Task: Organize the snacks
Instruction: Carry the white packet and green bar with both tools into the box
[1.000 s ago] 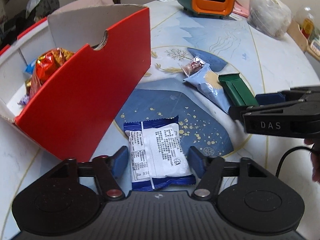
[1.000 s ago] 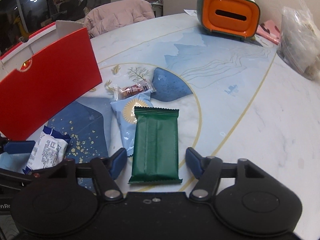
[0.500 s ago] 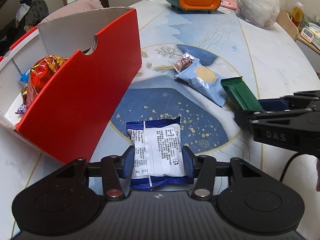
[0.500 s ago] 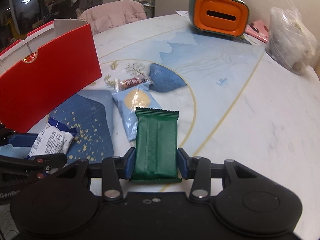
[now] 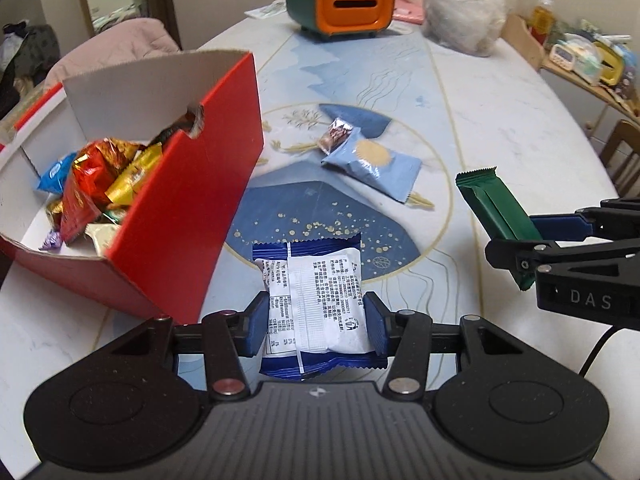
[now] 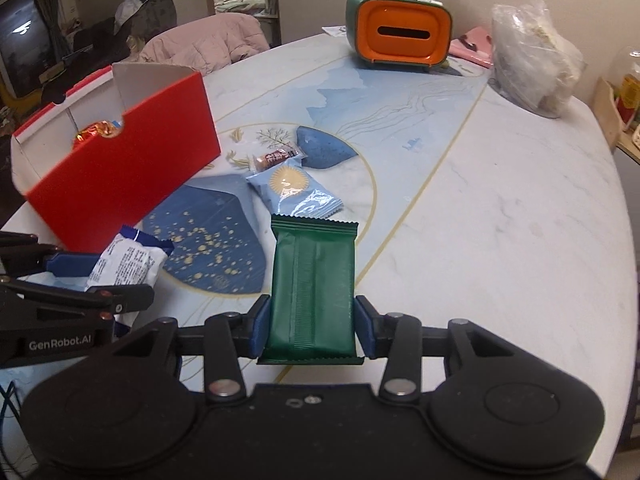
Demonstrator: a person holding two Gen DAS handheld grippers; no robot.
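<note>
My left gripper (image 5: 316,328) is shut on a blue-and-white snack packet (image 5: 314,300), held just above the table beside the red box (image 5: 192,216). That box holds several bright wrapped snacks (image 5: 96,184). My right gripper (image 6: 314,330) is shut on a dark green snack bar (image 6: 312,284), also lifted off the table; the green bar (image 5: 494,208) shows at the right of the left wrist view. On the table lie a light blue packet with a sun print (image 6: 294,192) and a small brown candy (image 6: 274,159), touching each other.
A green-and-orange tissue box (image 6: 400,36) stands at the far side of the table. A filled clear plastic bag (image 6: 532,64) sits at the back right. A chair with a pink jacket (image 6: 204,46) stands behind the red box. The table edge (image 6: 624,264) curves along the right.
Both grippers closed on their snacks, the left on the blue-and-white packet and the right on the green bar, and lifted them off the table.
</note>
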